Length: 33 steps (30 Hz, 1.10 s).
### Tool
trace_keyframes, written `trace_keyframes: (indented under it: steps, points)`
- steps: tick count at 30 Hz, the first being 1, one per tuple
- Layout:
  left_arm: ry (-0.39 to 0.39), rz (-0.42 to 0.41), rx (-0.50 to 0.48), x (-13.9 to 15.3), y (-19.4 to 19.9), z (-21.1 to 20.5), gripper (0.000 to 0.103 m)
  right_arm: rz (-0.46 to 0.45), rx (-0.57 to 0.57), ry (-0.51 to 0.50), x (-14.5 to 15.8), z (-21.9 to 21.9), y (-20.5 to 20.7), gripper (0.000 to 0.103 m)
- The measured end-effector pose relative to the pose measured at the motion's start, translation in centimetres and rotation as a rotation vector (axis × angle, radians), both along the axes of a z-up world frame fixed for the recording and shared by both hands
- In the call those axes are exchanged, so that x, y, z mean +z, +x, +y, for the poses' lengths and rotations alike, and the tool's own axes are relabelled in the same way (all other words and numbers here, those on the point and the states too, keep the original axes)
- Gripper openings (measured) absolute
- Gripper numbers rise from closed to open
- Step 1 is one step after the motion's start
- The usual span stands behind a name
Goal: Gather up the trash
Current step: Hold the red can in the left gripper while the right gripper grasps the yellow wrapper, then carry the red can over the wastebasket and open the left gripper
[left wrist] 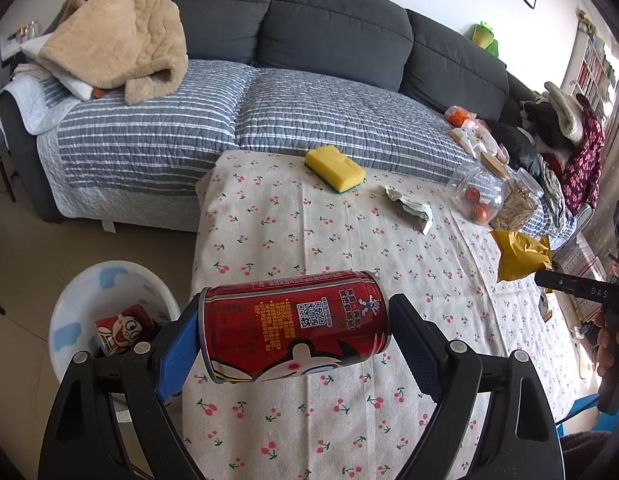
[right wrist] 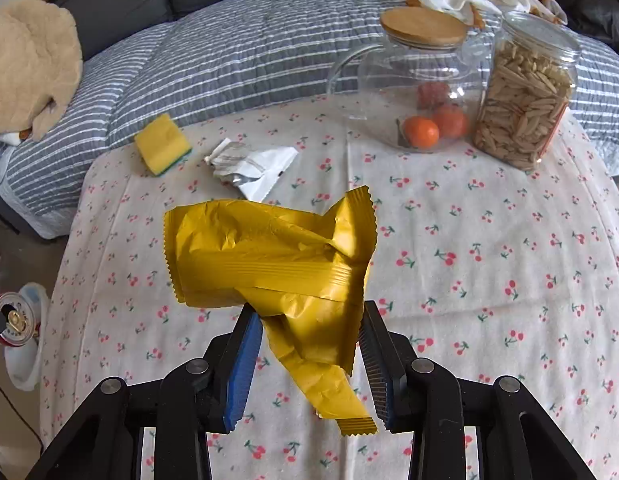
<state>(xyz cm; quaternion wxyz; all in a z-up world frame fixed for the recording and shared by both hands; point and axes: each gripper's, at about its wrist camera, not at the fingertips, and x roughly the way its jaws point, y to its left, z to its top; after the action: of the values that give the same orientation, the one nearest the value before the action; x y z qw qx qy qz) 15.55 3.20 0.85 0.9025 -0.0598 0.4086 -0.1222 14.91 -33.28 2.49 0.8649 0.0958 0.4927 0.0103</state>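
Trash in both grippers: my left gripper (left wrist: 295,332) clamps a red can (left wrist: 293,324) sideways, above the table's left edge, beside the white bin (left wrist: 69,304) on the floor. One more red can (left wrist: 123,332) sits inside the bin. My right gripper (right wrist: 309,344) pinches a yellow wrapper (right wrist: 277,264) over mid-table. One crumpled white wrapper (right wrist: 253,168) lies on the cherry tablecloth (right wrist: 489,280). One sponge (right wrist: 161,144) and two jars (right wrist: 413,92) line the far edge; near cloth open.
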Motion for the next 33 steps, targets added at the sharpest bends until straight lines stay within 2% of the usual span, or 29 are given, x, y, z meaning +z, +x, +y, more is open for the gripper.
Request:
trace_keyframes:
  steps: [8, 13, 17, 26, 33]
  points:
    - [-0.015, 0.006, 0.037, -0.1, -1.5, 3.3, 0.090, -0.025, 0.096, 0.032, -0.1, 4.5, -2.4, 0.044]
    - [-0.013, 0.009, 0.063, -0.3, -2.2, 5.6, 0.090, 0.025, 0.144, 0.088, -1.3, 7.2, -3.1, 0.044]
    - [-0.010, 0.009, 0.097, -0.5, -2.9, 8.0, 0.090, 0.007, 0.193, 0.064, -1.2, 9.8, -3.2, 0.044]
    - [-0.019, 0.037, 0.196, -1.4, -3.8, 14.2, 0.090, 0.029, 0.259, 0.049, -2.4, 14.5, -1.9, 0.044]
    - [-0.036, 0.088, 0.291, -3.2, -3.1, 18.7, 0.090, 0.047, 0.302, 0.039, -3.2, 17.5, -1.3, 0.044]
